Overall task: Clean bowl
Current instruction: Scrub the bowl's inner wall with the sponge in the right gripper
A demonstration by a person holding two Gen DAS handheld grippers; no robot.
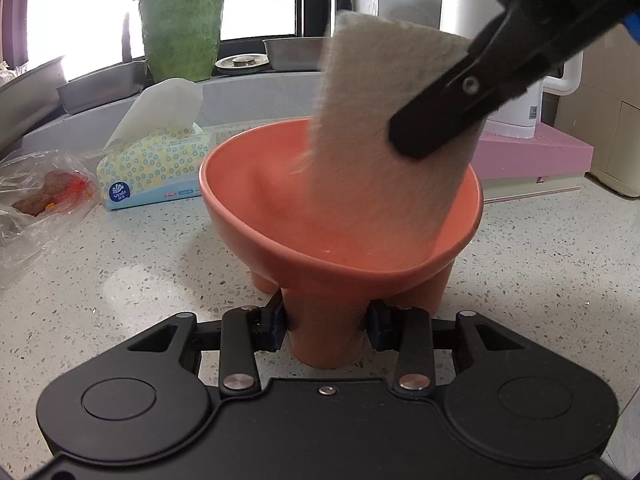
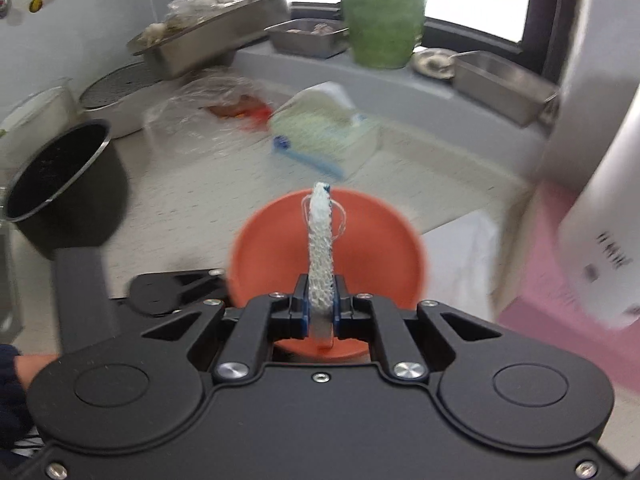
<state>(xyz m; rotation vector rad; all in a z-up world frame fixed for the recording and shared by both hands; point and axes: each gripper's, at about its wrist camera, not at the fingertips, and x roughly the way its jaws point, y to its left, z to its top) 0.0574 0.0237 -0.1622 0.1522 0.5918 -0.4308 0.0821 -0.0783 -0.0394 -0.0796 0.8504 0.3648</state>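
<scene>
An orange bowl (image 1: 280,216) with stubby legs stands on the speckled counter. My left gripper (image 1: 326,326) is shut on the bowl's near leg, one blue pad on each side. A beige scrubbing pad (image 1: 384,140) reaches down into the bowl, held from the upper right by my right gripper (image 1: 432,128). In the right wrist view, my right gripper (image 2: 322,308) is shut on the scrubbing pad (image 2: 320,240), seen edge-on as a white mesh strip. It stands upright over the orange bowl (image 2: 372,248). The left gripper's black body (image 2: 176,288) shows at the bowl's left side.
A tissue pack (image 1: 154,168) and a plastic bag (image 1: 36,204) lie left of the bowl. A pink box (image 1: 532,156) sits to the right, a green pot (image 1: 182,24) and steel trays (image 1: 100,84) behind. A black pot (image 2: 60,184) stands at far left.
</scene>
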